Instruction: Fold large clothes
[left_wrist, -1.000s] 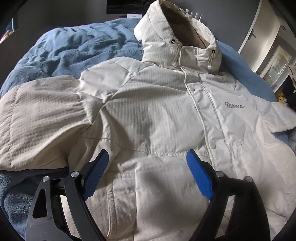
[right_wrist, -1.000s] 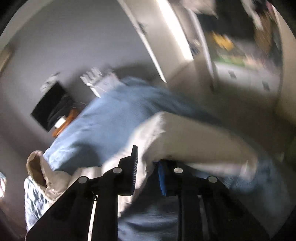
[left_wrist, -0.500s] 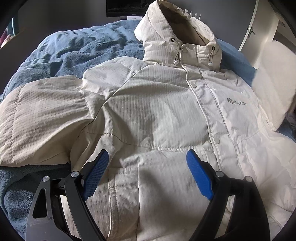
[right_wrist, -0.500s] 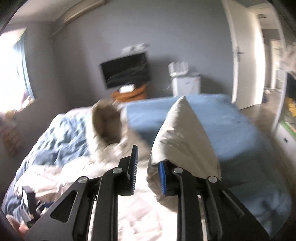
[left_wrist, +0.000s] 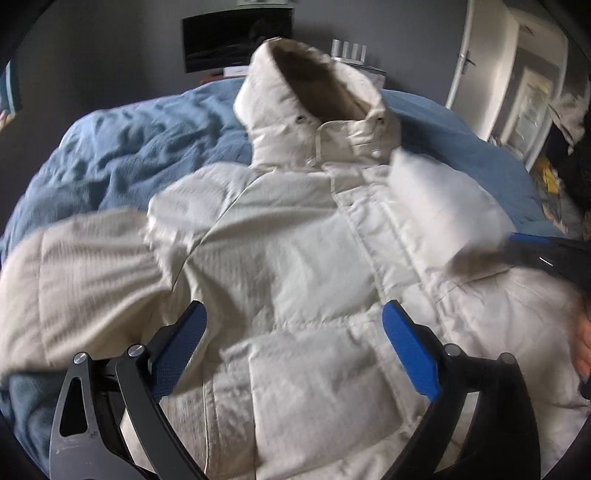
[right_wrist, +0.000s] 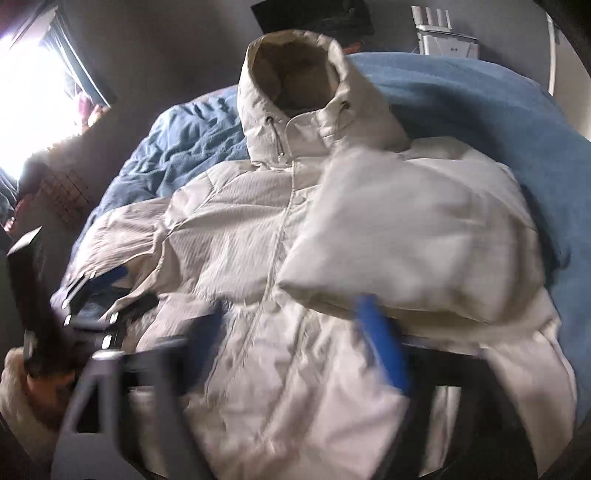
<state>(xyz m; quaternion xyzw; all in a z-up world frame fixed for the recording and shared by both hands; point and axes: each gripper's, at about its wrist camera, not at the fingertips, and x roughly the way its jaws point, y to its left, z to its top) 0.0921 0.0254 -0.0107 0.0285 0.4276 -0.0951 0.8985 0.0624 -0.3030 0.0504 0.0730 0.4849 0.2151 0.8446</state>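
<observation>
A cream hooded puffer jacket (left_wrist: 303, 258) lies front-up on the blue bed (left_wrist: 129, 147), hood toward the far wall. Its right-side sleeve (right_wrist: 406, 229) is folded across the chest; the other sleeve (left_wrist: 74, 280) still stretches out to the left. My left gripper (left_wrist: 295, 332) hovers above the lower front, its jaws opening with nothing between them. My right gripper (right_wrist: 295, 339), blurred, is just below the folded sleeve. Its jaws are opening and hold nothing. From the left wrist, the right gripper (left_wrist: 535, 251) shows at the sleeve's edge.
A dark screen (left_wrist: 236, 40) hangs on the grey wall behind the bed, with a white door (left_wrist: 476, 62) to the right. A bright window (right_wrist: 33, 92) is at the left. Rumpled blue blanket (right_wrist: 177, 147) lies left of the hood. A hand (left_wrist: 583, 332) is at the right edge.
The right gripper swung the sleeve over from the bed's side onto the jacket's chest and let it go, its jaws spreading wide. The left gripper rose slightly and widened.
</observation>
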